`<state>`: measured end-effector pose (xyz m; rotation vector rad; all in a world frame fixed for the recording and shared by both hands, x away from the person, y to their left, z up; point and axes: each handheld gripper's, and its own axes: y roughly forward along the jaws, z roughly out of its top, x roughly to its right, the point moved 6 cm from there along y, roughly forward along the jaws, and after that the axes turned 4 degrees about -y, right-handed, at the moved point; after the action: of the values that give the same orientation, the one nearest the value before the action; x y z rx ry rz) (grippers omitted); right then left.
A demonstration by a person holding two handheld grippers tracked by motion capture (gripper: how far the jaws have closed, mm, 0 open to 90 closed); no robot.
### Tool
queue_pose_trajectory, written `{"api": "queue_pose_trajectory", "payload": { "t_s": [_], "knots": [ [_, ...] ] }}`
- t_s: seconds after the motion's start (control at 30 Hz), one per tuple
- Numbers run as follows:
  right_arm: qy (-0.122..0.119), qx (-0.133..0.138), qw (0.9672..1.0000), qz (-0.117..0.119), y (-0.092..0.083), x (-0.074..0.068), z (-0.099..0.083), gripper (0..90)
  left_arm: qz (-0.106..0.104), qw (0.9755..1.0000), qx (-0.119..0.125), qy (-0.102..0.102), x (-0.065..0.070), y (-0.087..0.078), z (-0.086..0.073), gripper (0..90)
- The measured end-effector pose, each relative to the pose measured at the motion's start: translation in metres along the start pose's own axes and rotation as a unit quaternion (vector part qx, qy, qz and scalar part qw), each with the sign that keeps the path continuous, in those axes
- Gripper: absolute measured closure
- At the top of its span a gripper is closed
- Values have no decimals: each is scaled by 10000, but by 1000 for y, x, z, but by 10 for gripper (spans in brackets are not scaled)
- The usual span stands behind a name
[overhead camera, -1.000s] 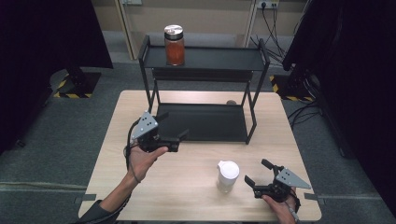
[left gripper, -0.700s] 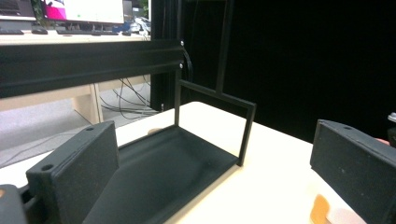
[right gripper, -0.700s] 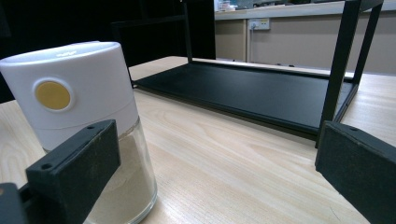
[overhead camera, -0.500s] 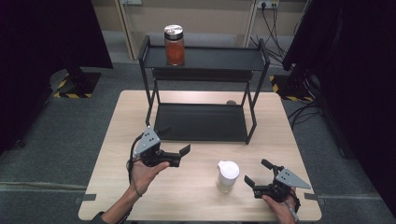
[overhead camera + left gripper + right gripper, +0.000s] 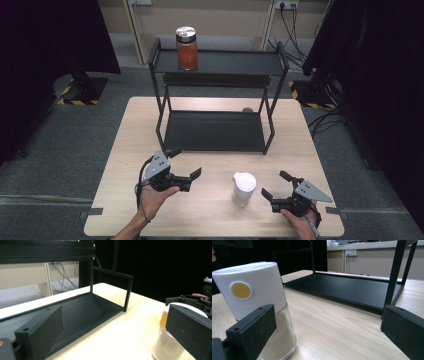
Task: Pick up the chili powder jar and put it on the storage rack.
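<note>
Both grippers flank the white-lid shaker (image 5: 244,188), low centre-right of the high view; neither holds it.

Near edge first: your right gripper (image 5: 278,192) sits lower right, jaws spread, aimed left at the shaker w/ a gap between. Your left gripper (image 5: 189,175) is lower left-centre, jaws spread too, pointing right, further off. Shaker (image 5: 259,312): prob. glass body w/ pale powder inside, plastic cap, so rigid, smooth, likely slippery and breakable, moderately light. Grip the clear body below the cap, not the lid. Beyond: black rack (image 5: 215,132) mid-frame, red jar (image 5: 186,48) on its top shelf, upper centre.
</note>
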<state>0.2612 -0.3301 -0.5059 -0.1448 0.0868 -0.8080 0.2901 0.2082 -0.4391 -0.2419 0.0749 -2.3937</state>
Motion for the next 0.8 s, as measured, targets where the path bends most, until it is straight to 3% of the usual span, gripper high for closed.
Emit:
{"api": "queue_pose_trajectory", "payload": {
  "t_s": [0.8],
  "knots": [
    [-10, -2, 10000, 1, 0, 0, 0, 4, -57, 9996, 23, -276, 3, -8, -56, 22]
  ]
}}
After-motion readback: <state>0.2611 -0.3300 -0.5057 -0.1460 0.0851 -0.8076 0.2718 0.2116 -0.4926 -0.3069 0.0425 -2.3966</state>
